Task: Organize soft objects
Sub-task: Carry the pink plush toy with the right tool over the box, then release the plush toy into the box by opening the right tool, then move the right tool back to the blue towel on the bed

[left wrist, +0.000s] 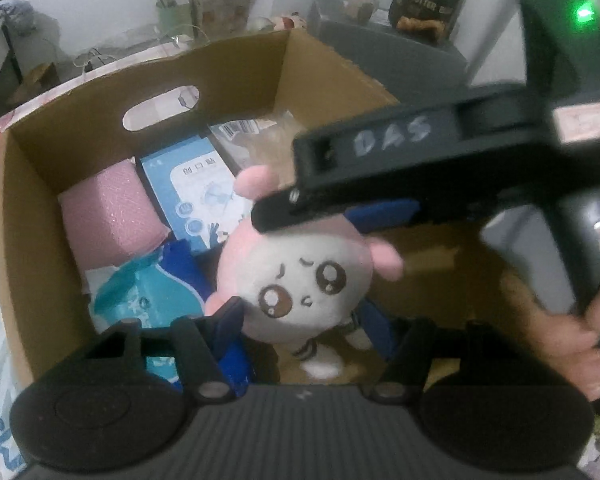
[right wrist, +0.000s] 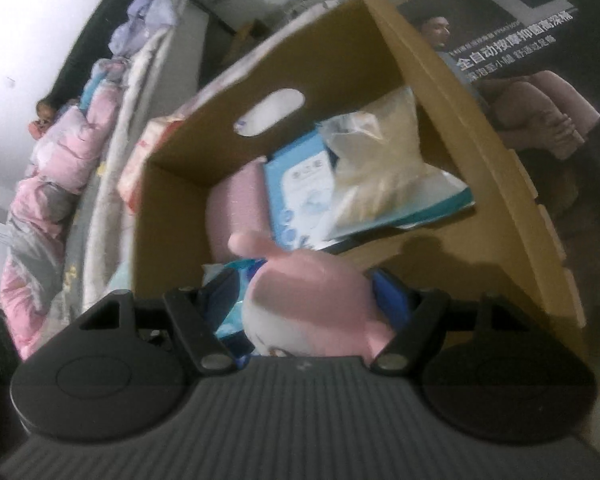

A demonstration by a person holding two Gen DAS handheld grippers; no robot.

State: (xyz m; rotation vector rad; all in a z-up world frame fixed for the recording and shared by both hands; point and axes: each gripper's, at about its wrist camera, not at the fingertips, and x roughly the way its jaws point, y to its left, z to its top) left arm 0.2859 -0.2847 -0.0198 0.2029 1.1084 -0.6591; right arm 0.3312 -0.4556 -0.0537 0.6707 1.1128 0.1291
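A pink and white plush toy (left wrist: 300, 280) with big brown eyes hangs over the open cardboard box (left wrist: 220, 76). My right gripper (right wrist: 306, 300) is shut on the plush's pink head (right wrist: 312, 300); its black body (left wrist: 420, 168) crosses above the toy in the left wrist view. My left gripper (left wrist: 300, 316) has its blue fingers on either side of the plush's lower part, jaws wide, apparently not squeezing it. The box (right wrist: 452, 92) holds a pink foam block (left wrist: 112, 216), a blue packet (left wrist: 196, 196) and a clear bag (right wrist: 376, 160).
A teal and blue wrapper (left wrist: 152, 296) lies at the box's left inside. Bedding in pink and grey (right wrist: 60, 168) lies left of the box. A dark printed carton (right wrist: 512, 52) stands right of it. Shelves and clutter (left wrist: 220, 4) are behind.
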